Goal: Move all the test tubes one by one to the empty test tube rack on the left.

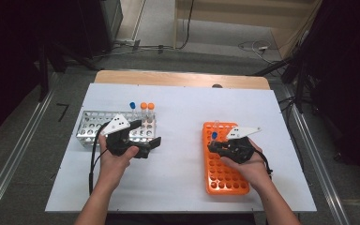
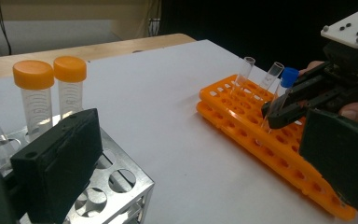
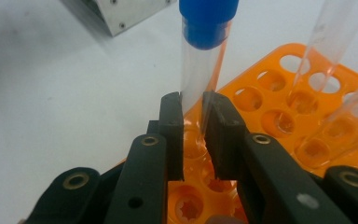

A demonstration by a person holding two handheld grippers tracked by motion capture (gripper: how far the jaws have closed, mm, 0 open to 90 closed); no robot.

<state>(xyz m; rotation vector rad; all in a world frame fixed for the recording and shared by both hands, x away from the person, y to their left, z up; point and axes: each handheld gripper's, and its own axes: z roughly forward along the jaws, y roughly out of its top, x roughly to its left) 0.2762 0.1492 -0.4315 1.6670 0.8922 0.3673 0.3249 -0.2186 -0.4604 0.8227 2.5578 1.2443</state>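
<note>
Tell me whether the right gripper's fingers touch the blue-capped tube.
Touching: the right gripper view shows both fingers pressed against the blue-capped tube over the orange rack.

Glossy orange plastic rack [image 3: 279,88] at right; clear smooth tube [image 3: 200,79]; perforated shiny metal rack [image 2: 116,186] lower left; matt white bench [image 2: 168,107].

Even, soft overhead light leaves the white bench [image 1: 183,154] bright while the room's edges (both sides of the high view) sink into black. Shadows are faint. The right gripper view is blurred up close, perhaps from nearness.
</note>
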